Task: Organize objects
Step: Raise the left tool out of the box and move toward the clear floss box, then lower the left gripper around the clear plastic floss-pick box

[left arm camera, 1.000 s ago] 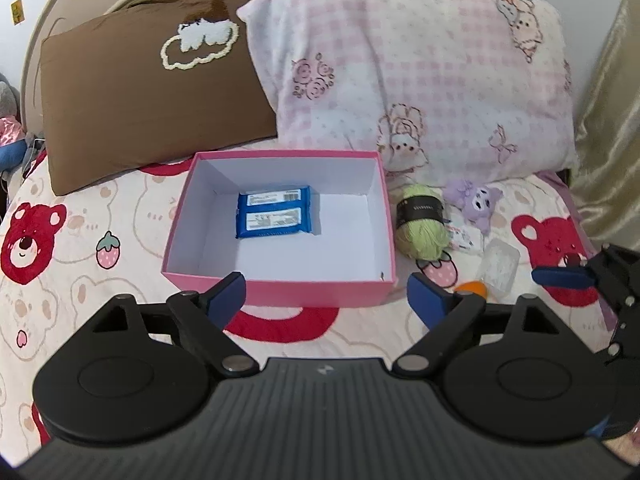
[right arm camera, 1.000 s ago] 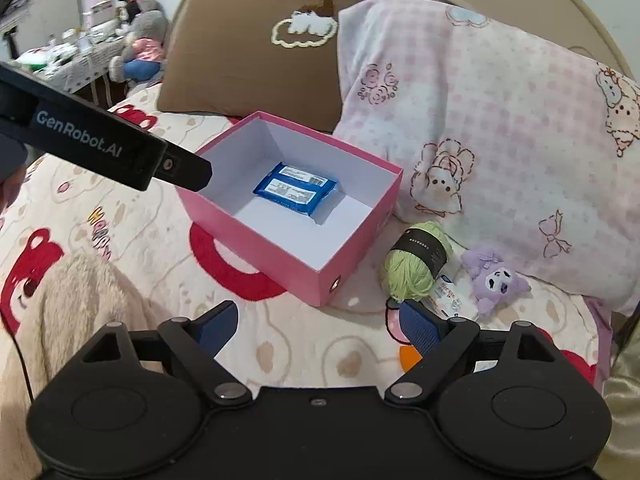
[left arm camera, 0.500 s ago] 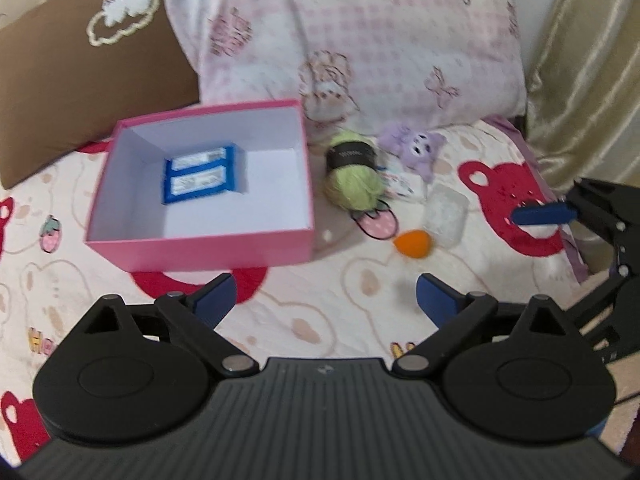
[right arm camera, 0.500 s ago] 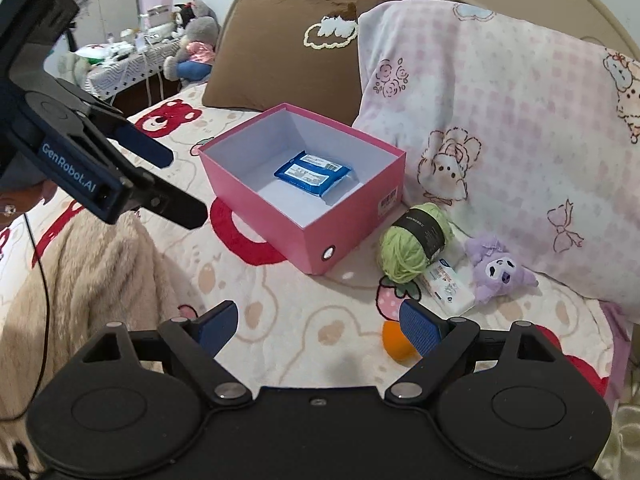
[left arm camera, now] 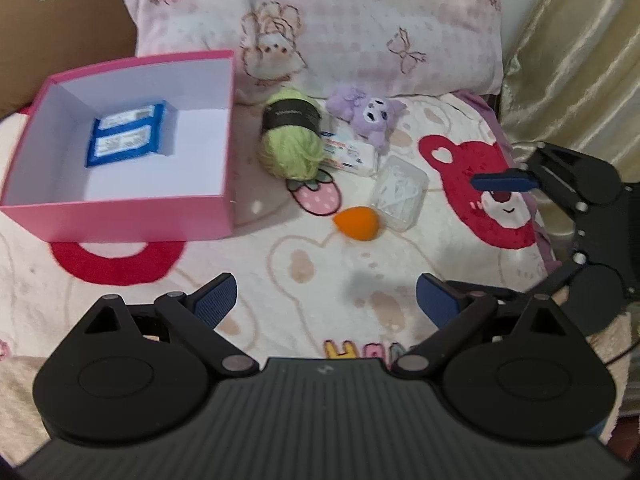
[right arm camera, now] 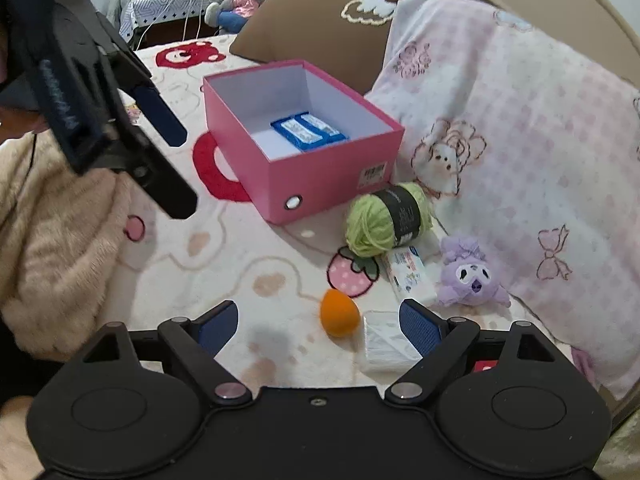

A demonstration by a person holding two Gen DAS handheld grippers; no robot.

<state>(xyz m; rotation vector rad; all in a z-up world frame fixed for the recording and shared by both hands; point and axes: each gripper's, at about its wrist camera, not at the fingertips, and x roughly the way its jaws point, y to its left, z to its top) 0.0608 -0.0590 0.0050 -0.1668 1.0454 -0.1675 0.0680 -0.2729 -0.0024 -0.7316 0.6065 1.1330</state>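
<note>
- L claw [left arm camera: 326, 300]: wide apart, nothing betw pads; jaws have just been opening further. Points down at the bed cover [left arm camera: 320, 264].
- R claw [right arm camera: 318, 322]: spread wide, nothing gripped. Orange egg-shaped sponge [right arm camera: 339, 314] sits betw its fingertips but touches neither pad.
- Clear plastic case [right arm camera: 384, 344]: right at R claw's right fingertip, partly hidden behind it; whether they touch, can't tell.
- From L claw: sponge lies just ahead, slightly right; case touching or just beside it, further right.
- Small white packet [left arm camera: 350, 154]: ahead of case, betw yarn & plush.
- Green yarn ball [left arm camera: 292, 136] w/ black band: ahead of both claws, just right of box.
- Purple plush [left arm camera: 366, 114]: right of yarn, against pink checked pillow [left arm camera: 360, 20].
- Pink box [left arm camera: 120, 216]: ahead-left of L claw, open top; two blue packs [left arm camera: 126, 134] flat inside, near its left wall.
- Brown pillow [right arm camera: 320, 12]: beyond box.
- R claw also visible at the right edge of L view; L claw at upper left of R view.
</note>
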